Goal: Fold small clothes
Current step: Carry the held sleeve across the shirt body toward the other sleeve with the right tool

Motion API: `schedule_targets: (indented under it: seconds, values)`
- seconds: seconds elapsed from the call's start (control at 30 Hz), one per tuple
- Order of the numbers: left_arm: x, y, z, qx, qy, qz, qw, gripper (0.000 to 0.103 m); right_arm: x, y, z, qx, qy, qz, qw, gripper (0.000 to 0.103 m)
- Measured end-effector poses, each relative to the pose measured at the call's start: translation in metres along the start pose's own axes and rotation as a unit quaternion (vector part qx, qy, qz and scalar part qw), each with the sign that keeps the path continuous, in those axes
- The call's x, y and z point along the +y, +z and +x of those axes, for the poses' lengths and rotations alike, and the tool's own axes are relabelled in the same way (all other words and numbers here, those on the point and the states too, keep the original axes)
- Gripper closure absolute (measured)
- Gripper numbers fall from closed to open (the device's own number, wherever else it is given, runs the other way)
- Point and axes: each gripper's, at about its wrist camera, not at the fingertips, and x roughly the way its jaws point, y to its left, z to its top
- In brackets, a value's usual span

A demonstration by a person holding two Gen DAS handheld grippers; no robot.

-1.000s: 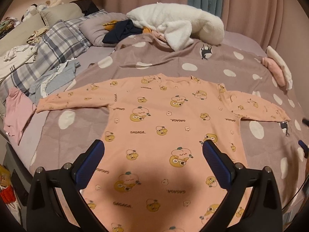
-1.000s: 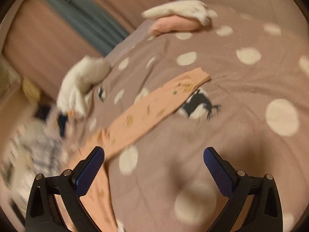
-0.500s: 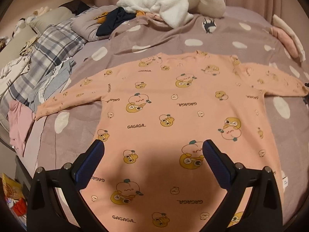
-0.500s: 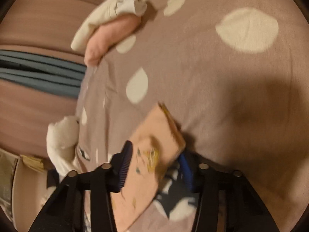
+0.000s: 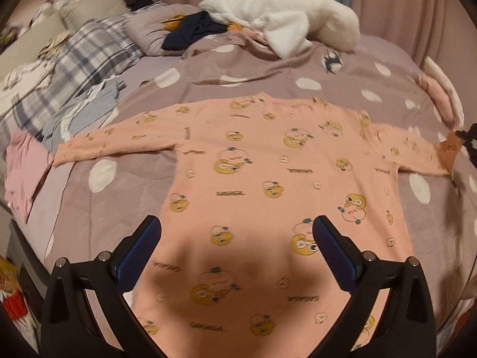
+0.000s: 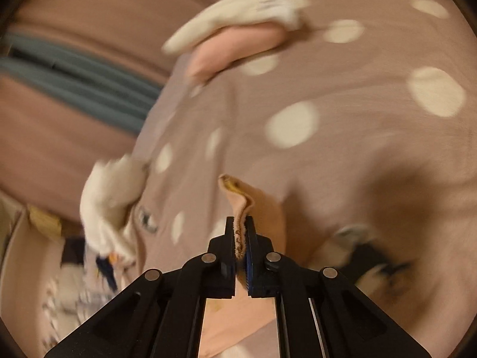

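A small peach long-sleeved shirt (image 5: 268,179) with yellow cartoon prints lies spread flat on the spotted mauve blanket (image 5: 125,197), sleeves out to both sides. My left gripper (image 5: 235,232) is open and empty, hovering over the shirt's lower body. My right gripper (image 6: 241,226) is shut on the cuff of the right sleeve (image 6: 238,197) and lifts it off the blanket. In the left wrist view that gripper (image 5: 465,140) shows at the far right edge, at the sleeve's raised end (image 5: 447,149).
A white fleece (image 5: 283,21) and dark garment (image 5: 190,29) lie at the far side. Plaid bedding (image 5: 68,68), blue-grey and pink clothes (image 5: 21,164) lie at the left. Folded pink and white clothes (image 6: 238,38) sit at the blanket's right edge. Curtains hang behind.
My right gripper closed on the right sleeve's cuff and lifted it. My left gripper drew back from the shirt, still open.
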Motion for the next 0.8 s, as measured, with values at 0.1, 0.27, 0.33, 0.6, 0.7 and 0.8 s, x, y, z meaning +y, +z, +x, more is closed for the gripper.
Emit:
schedule_targets:
  seconds: [0.1,0.27,0.33,0.6,0.7,0.8]
  values:
    - [0.015,-0.002,-0.005,0.01,0.006,-0.005,0.9999,0.001,0.051,-0.034,0.022,0.033,0.023,-0.037,0.998,0.096]
    - [0.045,-0.004,-0.013,-0.004,0.02,-0.018,0.9996,0.001,0.137,-0.113,0.071,0.101,0.061,-0.113,0.986,0.096]
    - [0.057,-0.004,-0.014,-0.005,0.021,-0.029,0.9993,0.001,0.171,-0.153,0.092,0.13,0.076,-0.141,0.979,0.096]
    - [0.12,-0.009,-0.021,-0.015,0.044,-0.092,0.9946,0.001,0.252,-0.279,0.16,0.228,0.09,-0.196,0.949,0.096]
    - [0.142,-0.011,-0.015,-0.011,0.05,-0.126,0.9907,0.001,0.262,-0.309,0.167,0.245,0.079,-0.214,0.942,0.096]
    - [0.153,-0.014,-0.01,0.0,0.038,-0.138,0.9896,0.001,0.268,-0.327,0.177,0.258,0.074,-0.225,0.937,0.096]
